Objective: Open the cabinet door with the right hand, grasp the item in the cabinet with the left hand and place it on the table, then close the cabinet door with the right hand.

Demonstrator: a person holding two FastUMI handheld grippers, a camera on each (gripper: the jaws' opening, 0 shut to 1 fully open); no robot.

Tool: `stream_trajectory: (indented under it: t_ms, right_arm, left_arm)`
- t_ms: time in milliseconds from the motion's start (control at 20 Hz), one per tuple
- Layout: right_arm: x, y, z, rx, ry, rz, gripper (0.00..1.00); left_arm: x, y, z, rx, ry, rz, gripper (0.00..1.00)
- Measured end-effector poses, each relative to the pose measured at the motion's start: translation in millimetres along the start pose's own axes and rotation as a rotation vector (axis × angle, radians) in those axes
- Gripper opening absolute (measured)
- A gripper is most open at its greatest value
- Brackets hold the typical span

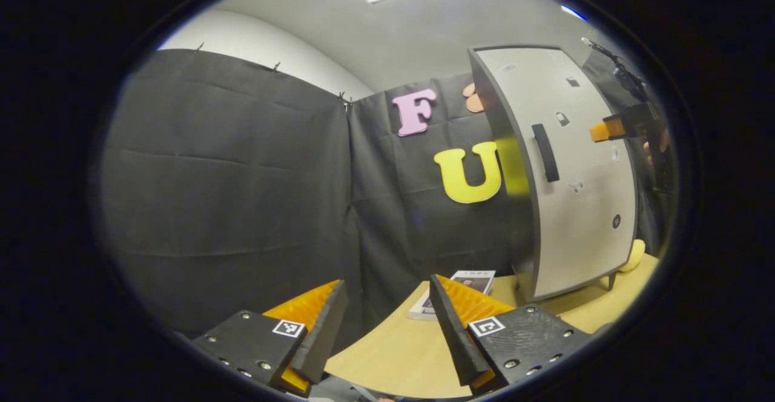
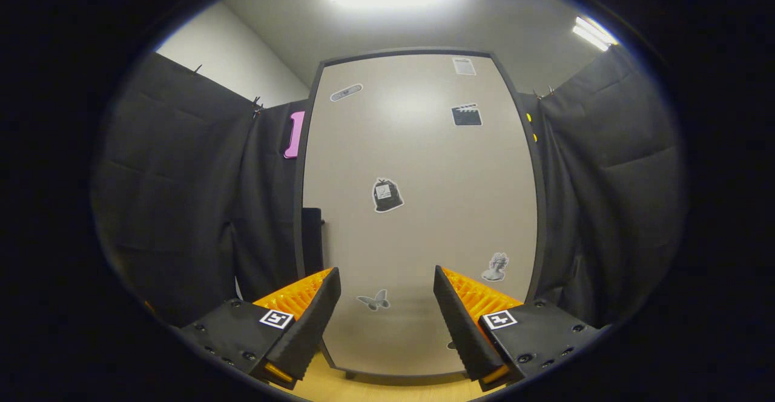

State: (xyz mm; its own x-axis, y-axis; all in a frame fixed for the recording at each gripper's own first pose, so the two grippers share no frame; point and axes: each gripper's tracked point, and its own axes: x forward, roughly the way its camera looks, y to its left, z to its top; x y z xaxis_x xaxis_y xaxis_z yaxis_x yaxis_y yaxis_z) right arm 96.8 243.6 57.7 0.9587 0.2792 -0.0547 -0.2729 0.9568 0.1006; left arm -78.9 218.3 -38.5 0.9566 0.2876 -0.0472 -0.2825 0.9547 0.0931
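Note:
A grey cabinet (image 1: 575, 208) with stickers stands on the wooden table (image 1: 399, 353) at the right of the left gripper view. Its door looks flush with the dark side wall, and a black handle (image 1: 545, 152) sits near the door's left edge. A flat book (image 1: 455, 292) lies on the table by the cabinet's left foot. My left gripper (image 1: 387, 323) hovers open over the table's near edge, holding nothing. In the right gripper view the cabinet door (image 2: 418, 208) faces me closely, with its handle (image 2: 312, 232) at the left. My right gripper (image 2: 387, 311) is open before the door, apart from it; it also appears far off (image 1: 611, 128).
Black cloth walls close in the booth behind and to both sides. A yellow object (image 1: 636, 255) peeks out behind the cabinet's right foot. A hand (image 1: 657, 144) holds the far gripper at the right edge of the left gripper view.

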Motion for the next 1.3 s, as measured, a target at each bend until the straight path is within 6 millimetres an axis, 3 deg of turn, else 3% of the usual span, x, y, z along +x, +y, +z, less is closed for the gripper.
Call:
stream_trajectory:
  t_ms: [350, 1000, 1150, 1300]
  right_arm:
    - [28.7, 30.4, -6.7, 0.023, 0.035, 0.023, 0.97]
    - [76.2, 83.9, -9.5, 0.064, 0.081, 0.072, 0.97]
    - [87.3, 95.1, -20.4, 0.061, 0.123, 0.084, 0.94]
    - [95.4, 102.4, -29.4, 0.056, 0.151, 0.082, 0.77]
  left_arm:
    - [2.2, 33.2, -8.9, 0.019, 0.024, 0.049, 0.82]
    - [0.2, 80.8, -42.7, -0.008, 0.082, 0.124, 0.82]
    - [-3.5, 90.4, -48.8, -0.006, 0.093, 0.136, 0.82]
    - [-8.2, 97.7, -53.2, -0.007, 0.101, 0.147, 0.83]
